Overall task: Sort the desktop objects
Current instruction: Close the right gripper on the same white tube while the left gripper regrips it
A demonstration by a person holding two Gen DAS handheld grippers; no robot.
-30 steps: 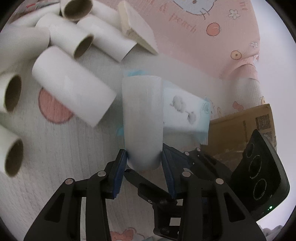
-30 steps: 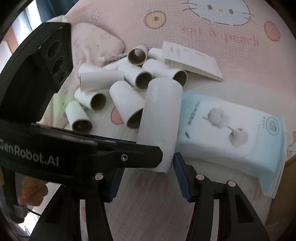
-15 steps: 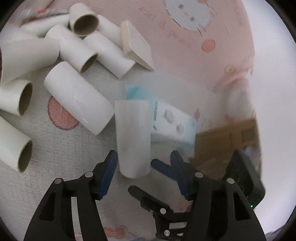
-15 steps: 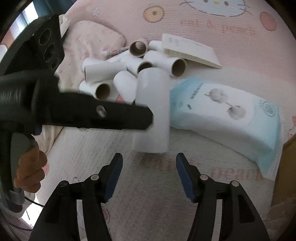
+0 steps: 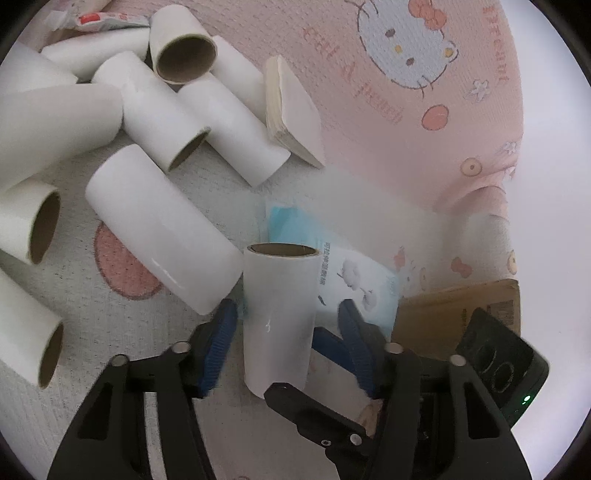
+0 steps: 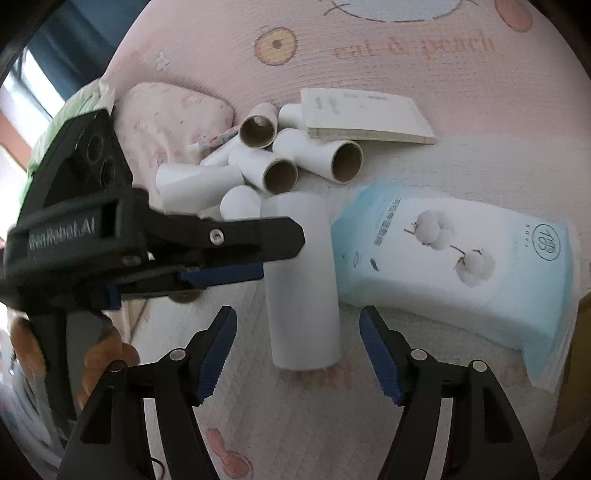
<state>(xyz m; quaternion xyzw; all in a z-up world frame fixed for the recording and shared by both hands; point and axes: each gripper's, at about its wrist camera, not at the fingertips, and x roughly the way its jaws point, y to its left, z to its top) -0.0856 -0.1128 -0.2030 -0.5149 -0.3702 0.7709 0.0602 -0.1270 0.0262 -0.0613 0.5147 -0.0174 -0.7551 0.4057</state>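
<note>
A white paper roll [image 5: 280, 317] stands roughly on end on the pink cartoon mat [image 5: 369, 122], beside a blue tissue pack [image 5: 354, 277]. My left gripper [image 5: 286, 343] straddles the roll, its jaws closing, with a narrow gap at each blue pad. In the right wrist view the same roll [image 6: 301, 280] sits between the fingers of my right gripper [image 6: 297, 332], whose jaws are opening with wide gaps on both sides. The left gripper [image 6: 280, 254] reaches in from the left across that roll.
Several more white rolls [image 6: 280, 173] lie heaped behind, with a notepad [image 6: 365, 118] and a small tube [image 5: 107, 20] at the heap's far side. The tissue pack [image 6: 454, 258] lies right of the roll. A cardboard box [image 5: 454, 314] is at the right, and a hand [image 6: 103, 354] holds the left gripper's grip.
The left jaws let go of the roll, spread wide, then narrowed around it again. The right jaws widened and drew back from the roll. The roll's top opening now shows.
</note>
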